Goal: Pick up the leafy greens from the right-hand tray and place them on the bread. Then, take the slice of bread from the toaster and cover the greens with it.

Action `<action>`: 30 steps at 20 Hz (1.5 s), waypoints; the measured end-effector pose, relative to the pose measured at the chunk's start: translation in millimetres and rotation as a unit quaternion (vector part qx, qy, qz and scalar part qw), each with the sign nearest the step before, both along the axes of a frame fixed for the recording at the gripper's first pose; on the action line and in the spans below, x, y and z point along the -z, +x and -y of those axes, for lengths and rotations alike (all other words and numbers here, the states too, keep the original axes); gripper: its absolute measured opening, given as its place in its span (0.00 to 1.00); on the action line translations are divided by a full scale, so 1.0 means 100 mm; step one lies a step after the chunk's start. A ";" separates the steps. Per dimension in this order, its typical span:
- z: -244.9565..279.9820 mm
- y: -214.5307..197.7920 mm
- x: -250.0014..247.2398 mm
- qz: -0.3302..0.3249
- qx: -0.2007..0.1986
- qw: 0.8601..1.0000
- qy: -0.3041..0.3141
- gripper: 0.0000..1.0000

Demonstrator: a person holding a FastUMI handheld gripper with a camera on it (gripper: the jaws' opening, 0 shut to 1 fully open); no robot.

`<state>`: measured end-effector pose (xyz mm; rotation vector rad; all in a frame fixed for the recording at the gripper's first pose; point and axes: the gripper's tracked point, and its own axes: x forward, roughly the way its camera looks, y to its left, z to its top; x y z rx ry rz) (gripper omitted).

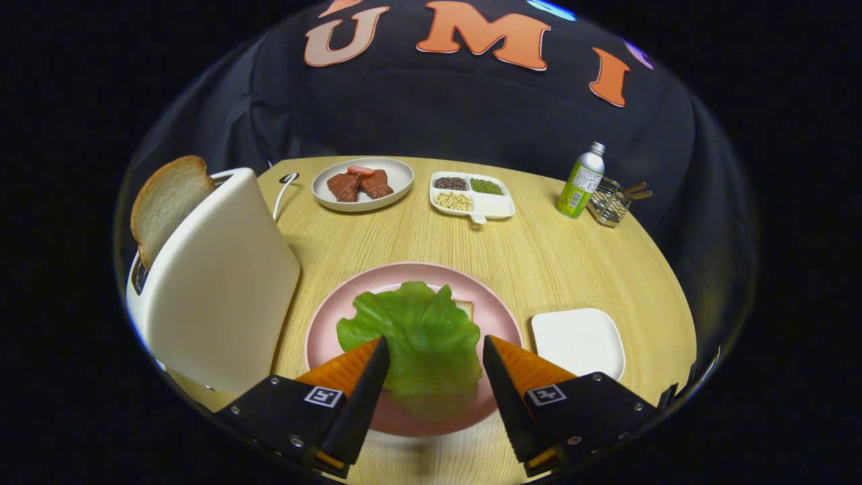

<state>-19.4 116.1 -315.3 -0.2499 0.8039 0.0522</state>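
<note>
the gripper (pixel 436 350) hangs over the near side of a pink plate (pixel 323 330), its two fingers (pixel 367 391) spread wide apart with nothing clamped. between them lies the greens (pixel 421 337), a ruffled leaf spread flat on the plate. neither finger presses on the leaf; whether either tip touches its edge cannot be told. a pale corner of bread (pixel 465 308) peeks out from under the far right edge of the greens, so the leaf rests on top of it.

just right of the plate sits a white tray (pixel 579 340), square with rounded corners. to the left of the plate stands a white toaster (pixel 215 283), tall and close to the camera, with a slice (pixel 165 202) sticking up out of its slot. a white cord (pixel 281 192) runs from behind the toaster.

all of this rests on a round wooden table (pixel 552 269). at the far side lie a white dish (pixel 390 192) holding brown meat pieces (pixel 360 184), and beside it a divided dish (pixel 498 205) with dark, green and yellow grains in separate sections. farther right stand a green bottle (pixel 580 182) with a silver cap and, just beside it, a wire holder (pixel 609 201).
</note>
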 end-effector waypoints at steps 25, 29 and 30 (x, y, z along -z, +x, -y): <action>-1.83 0.24 -1.60 0.135 -0.084 0.983 0.086 0.98; -2.05 0.27 -1.47 0.124 -0.101 0.984 0.078 0.98; -2.10 0.27 -1.41 0.120 -0.104 0.984 0.078 0.98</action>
